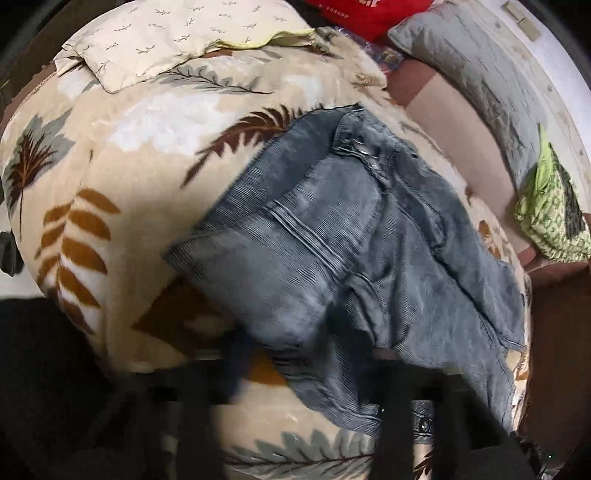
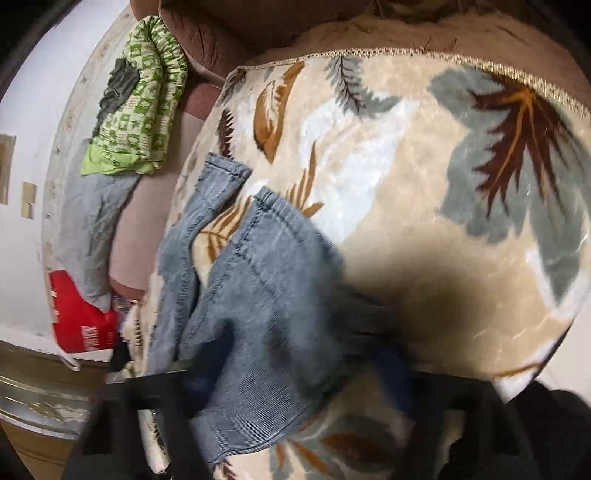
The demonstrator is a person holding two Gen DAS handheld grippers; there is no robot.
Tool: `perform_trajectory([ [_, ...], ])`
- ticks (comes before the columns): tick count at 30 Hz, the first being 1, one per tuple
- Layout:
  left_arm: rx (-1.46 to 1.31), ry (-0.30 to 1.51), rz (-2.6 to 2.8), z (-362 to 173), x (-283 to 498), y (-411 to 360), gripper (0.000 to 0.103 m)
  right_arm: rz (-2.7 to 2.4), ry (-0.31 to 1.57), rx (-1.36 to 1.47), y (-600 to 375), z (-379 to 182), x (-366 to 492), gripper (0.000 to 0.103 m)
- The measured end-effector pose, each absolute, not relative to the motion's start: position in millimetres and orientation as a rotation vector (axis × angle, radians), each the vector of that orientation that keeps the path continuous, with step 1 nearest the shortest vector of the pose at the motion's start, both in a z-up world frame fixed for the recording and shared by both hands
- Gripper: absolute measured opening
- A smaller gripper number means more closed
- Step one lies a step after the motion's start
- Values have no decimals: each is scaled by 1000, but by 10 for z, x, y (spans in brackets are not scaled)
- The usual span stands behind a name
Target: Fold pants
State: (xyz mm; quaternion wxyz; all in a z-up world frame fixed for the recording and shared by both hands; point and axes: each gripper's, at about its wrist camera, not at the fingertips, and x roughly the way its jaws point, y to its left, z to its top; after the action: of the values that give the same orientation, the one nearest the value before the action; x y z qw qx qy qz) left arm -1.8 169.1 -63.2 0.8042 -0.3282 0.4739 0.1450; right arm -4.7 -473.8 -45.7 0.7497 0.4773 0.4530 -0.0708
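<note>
The grey pants [image 1: 332, 236] lie rumpled on the leaf-patterned blanket [image 1: 147, 155], roughly doubled over but uneven, so folding looks partly done with smoothing and 1 more fold left, while blur hides whether either gripper is open or closed.

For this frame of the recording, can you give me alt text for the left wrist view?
Grey-blue corduroy pants lie crumpled, partly folded over themselves, on a beige blanket printed with brown, orange and grey leaves. The left gripper shows only as dark, blurred fingers at the bottom edge, over the near end of the pants. Behind lie a cream pillow, a grey pillow and a green patterned cloth.
</note>
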Motion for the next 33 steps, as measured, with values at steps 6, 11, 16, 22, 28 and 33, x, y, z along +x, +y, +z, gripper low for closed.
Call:
perform_trajectory([
  [6,-757,1006,294,-662,-23,1797,18,-157,1023,948,-4743,-458,12,19],
  [11,-663,839,353,-178,-301,1640,17,-155,953,739,-4606,-41,85,14],
  [16,-635,912,403,-384,-403,1545,22,-192,938,503,-4517,183,117,15],
  [22,-600,936,440,-353,-451,1650,54,-208,1109,498,-4632,-102,35,51],
  [28,-445,729,469,228,-522,1523,73,-200,897,552,-4743,472,-171,71],
  [33,-343,809,357,44,-109,1383,80,-31,983,618,-4561,176,78,80],
])
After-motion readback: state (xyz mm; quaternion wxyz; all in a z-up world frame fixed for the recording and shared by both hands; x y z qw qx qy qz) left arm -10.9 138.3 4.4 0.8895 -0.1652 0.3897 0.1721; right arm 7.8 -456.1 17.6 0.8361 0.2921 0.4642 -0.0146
